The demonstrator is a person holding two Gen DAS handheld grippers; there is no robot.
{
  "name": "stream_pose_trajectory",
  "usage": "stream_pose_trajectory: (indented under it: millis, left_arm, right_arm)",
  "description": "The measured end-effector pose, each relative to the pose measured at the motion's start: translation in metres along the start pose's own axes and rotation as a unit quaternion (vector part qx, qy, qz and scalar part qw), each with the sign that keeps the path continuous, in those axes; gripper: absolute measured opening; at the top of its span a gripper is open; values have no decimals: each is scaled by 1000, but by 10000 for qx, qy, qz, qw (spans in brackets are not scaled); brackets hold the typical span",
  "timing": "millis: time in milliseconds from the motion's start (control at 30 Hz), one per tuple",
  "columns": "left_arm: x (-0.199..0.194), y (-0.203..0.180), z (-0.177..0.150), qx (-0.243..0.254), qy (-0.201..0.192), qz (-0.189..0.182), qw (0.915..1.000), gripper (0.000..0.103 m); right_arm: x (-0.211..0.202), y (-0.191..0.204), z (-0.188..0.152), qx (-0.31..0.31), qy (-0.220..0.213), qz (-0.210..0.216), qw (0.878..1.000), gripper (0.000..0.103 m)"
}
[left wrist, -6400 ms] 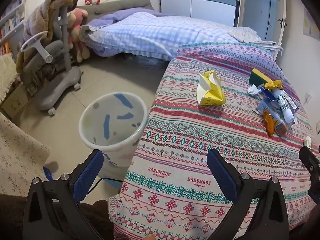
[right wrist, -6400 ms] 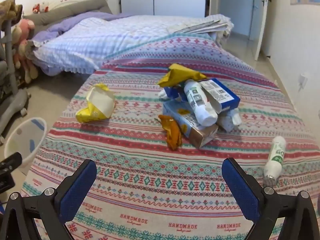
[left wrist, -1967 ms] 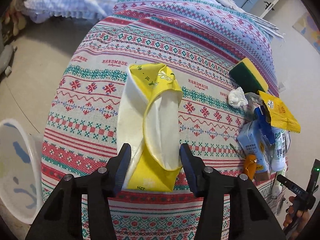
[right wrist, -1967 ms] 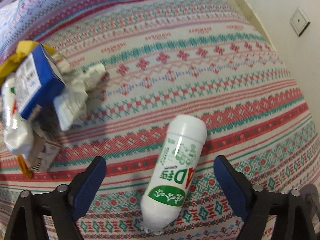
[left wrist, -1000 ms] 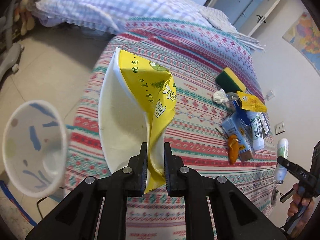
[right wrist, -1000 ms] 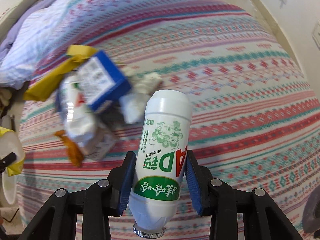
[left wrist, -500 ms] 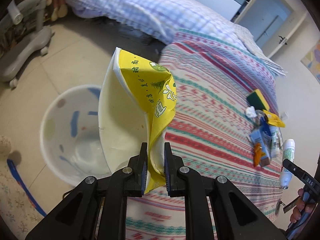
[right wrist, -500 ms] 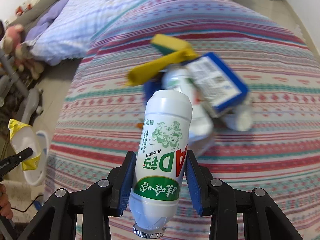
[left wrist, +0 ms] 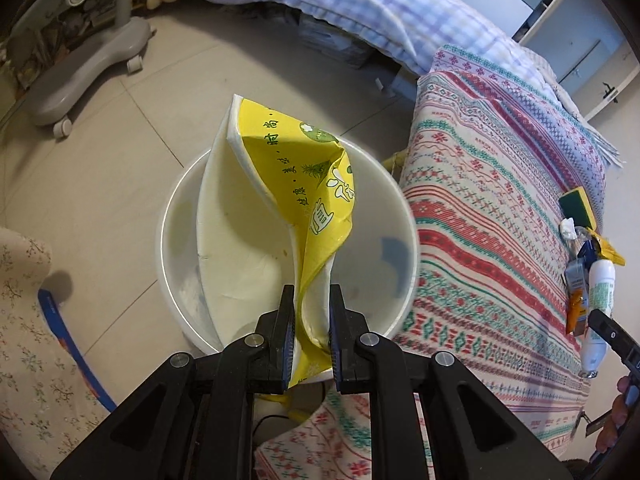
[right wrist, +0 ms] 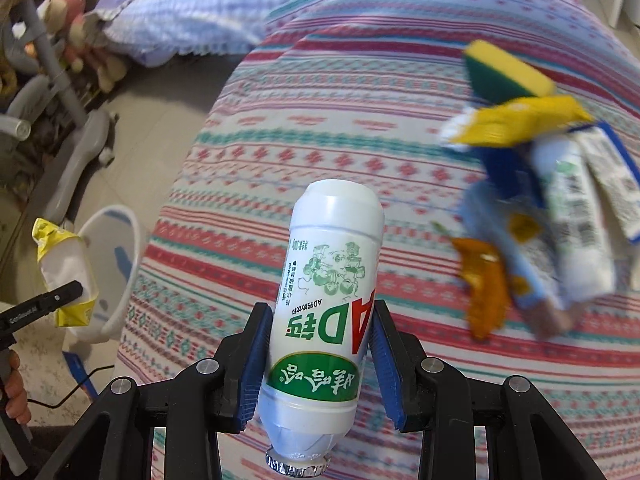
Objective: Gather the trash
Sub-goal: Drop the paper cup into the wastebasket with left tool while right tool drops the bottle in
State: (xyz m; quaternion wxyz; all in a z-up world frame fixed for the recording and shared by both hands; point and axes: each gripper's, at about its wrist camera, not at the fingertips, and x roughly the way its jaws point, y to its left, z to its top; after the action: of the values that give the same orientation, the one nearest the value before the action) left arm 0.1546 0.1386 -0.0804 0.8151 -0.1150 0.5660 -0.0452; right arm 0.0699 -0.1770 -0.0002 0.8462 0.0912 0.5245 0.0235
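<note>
So our left gripper (left wrist: 311, 332) is clamped narrow on the bottom corner of the crumpled yellow paper bowl (left wrist: 280, 216), and the left wrist view puts it right above the mouth of the white trash bin (left wrist: 400, 216) on the tiled floor, beside the patterned tablecloth (left wrist: 488, 216). That view shows the bin's inside, which the right wrist view can't; over there we only get a slice of the bin's rim (right wrist: 128, 240) with the bowl (right wrist: 64, 272) seen small from the side. Our right gripper (right wrist: 318, 360) is squeezed on the white drink bottle (right wrist: 328, 280), jaws partway apart with the pads pressed on its label. The bottle's long axis runs along the fingers, flat base pointing away from us, foil-capped mouth toward the camera. Only the right view shows the blurry trash pile (right wrist: 540, 216) up close on the cloth.
</note>
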Motion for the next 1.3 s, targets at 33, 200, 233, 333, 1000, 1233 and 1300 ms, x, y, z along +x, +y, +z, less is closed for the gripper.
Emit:
stream_pose_trajectory:
  millis: [33,200,233,333,1000,1233,1300]
  left_arm:
    - [1,1,0,-2,-11,4,10000,16]
    - [3,4,1,79,-93,40,9999,36]
    - [2,5,2,94,-86,87,9999,43]
    - [-5,9,-1,16,-99,294,9995,91]
    - [-63,67,6,-56,-551,1319,9897,97]
    - [-59,68,7,-161,-433,1175,9920,97]
    - [-59,66,6,-151,-432,1150,9923,97]
  right_arm:
    - [3,5,0,-56,14,5,10000,43]
    - [19,33,1,-300,32,7,9995,43]
    - [21,39,1,-338,28,32,9994,43]
    - [22,48,2,-432,-12,82,9990,43]
    - [102,176,19,-1032,382,897,9899,43]
    - [129,202,32,-952,450,1056,9888,43]
    - [132,205,34,-909,472,1126,9883,45]
